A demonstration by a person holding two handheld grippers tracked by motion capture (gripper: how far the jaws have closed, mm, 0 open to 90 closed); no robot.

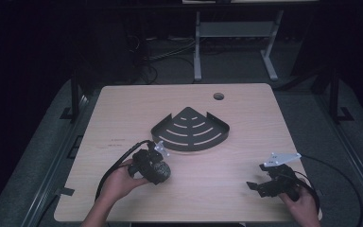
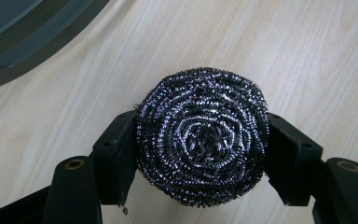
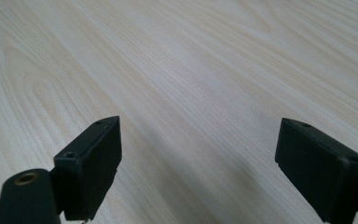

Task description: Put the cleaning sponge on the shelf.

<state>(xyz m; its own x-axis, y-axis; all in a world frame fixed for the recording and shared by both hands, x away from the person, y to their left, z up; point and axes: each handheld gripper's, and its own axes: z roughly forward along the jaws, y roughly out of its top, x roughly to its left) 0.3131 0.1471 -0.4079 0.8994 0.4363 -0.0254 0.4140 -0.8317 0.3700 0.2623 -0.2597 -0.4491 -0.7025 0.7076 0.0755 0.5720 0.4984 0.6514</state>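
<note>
A round steel-wool scourer point(image 2: 201, 135) of dark shiny coils sits between the jaws of my left gripper point(image 2: 200, 154), which is shut on it from both sides. In the high view that scourer point(image 1: 162, 171) shows at the left gripper point(image 1: 157, 169), low over the table's front left. A dark fan-shaped corner rack point(image 1: 190, 130) with curved slots lies flat at the table's middle, just beyond the scourer; its rim point(image 2: 23, 42) shows at the top left of the left gripper view. My right gripper point(image 1: 259, 184) rests at the front right, open over bare wood point(image 3: 200, 154).
The light wooden table point(image 1: 246, 109) has a round cable hole point(image 1: 218, 96) near its far edge. Cables trail from both grippers off the front. Beyond the table stand a white desk frame point(image 1: 197, 47) and floor cables in a dark room.
</note>
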